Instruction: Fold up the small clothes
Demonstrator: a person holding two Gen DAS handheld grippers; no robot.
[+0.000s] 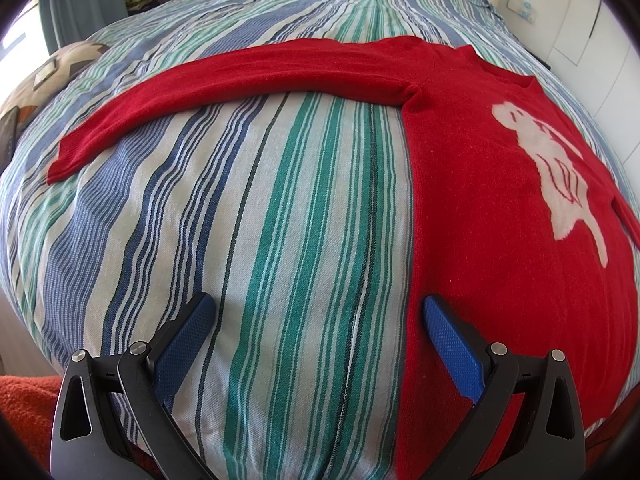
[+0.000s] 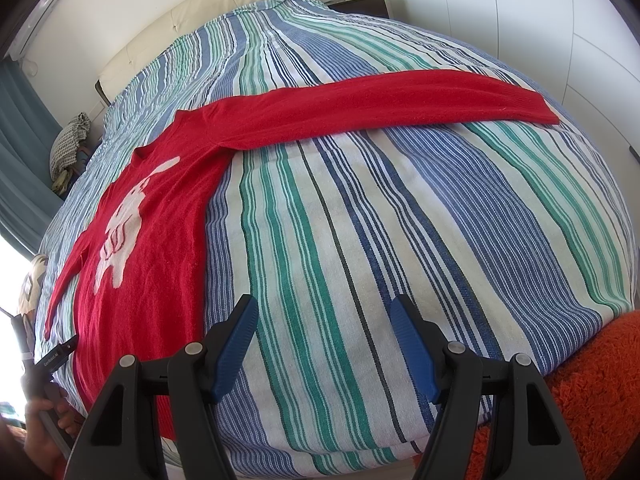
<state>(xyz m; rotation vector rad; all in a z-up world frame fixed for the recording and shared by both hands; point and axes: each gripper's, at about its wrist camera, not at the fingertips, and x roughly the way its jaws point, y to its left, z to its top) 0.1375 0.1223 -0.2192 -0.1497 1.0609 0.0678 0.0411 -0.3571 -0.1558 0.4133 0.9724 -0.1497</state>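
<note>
A red knitted sweater (image 1: 500, 240) with a white animal figure lies flat on the striped bed cover, both sleeves spread out sideways. In the left wrist view its body fills the right side and one sleeve (image 1: 224, 84) runs off to the left. My left gripper (image 1: 320, 312) is open, hovering over bare cover beside the sweater's side edge, its right finger over the red knit. In the right wrist view the sweater (image 2: 152, 240) lies to the left and the other sleeve (image 2: 400, 100) stretches right. My right gripper (image 2: 324, 316) is open above the cover, holding nothing.
The striped bed cover (image 2: 400, 220) spans both views. An orange shaggy rug (image 2: 580, 400) lies past the bed's near edge. A cream headboard (image 2: 208, 4), white wardrobe doors (image 2: 520, 20) and a pile of cloth (image 2: 68, 140) ring the bed. A hand (image 2: 44, 424) holds the other gripper's handle.
</note>
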